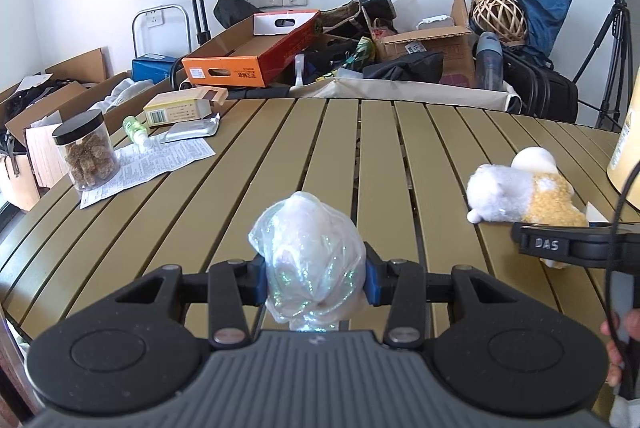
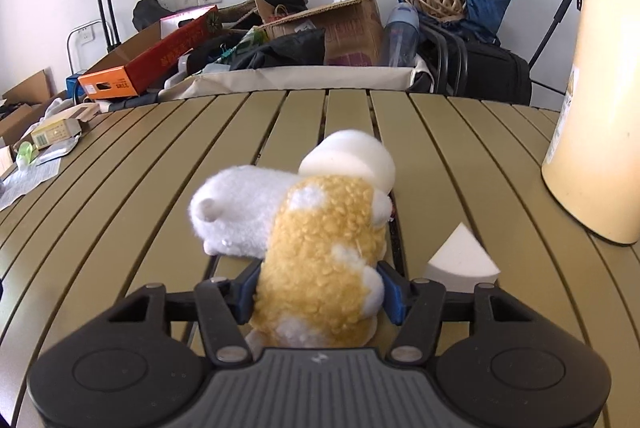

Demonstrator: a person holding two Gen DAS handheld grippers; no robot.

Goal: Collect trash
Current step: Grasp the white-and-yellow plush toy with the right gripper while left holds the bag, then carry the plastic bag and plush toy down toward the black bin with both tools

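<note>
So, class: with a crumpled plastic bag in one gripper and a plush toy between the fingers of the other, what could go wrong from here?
1. The right gripper is closed on the plush toy, which looks like a keepsake, not trash; it might get binned.
2. The white foam wedge lies right beside that gripper and could be knocked as it lifts.
3. The left gripper squeezes the plastic bag; such slick, springy film could slip free.
</note>
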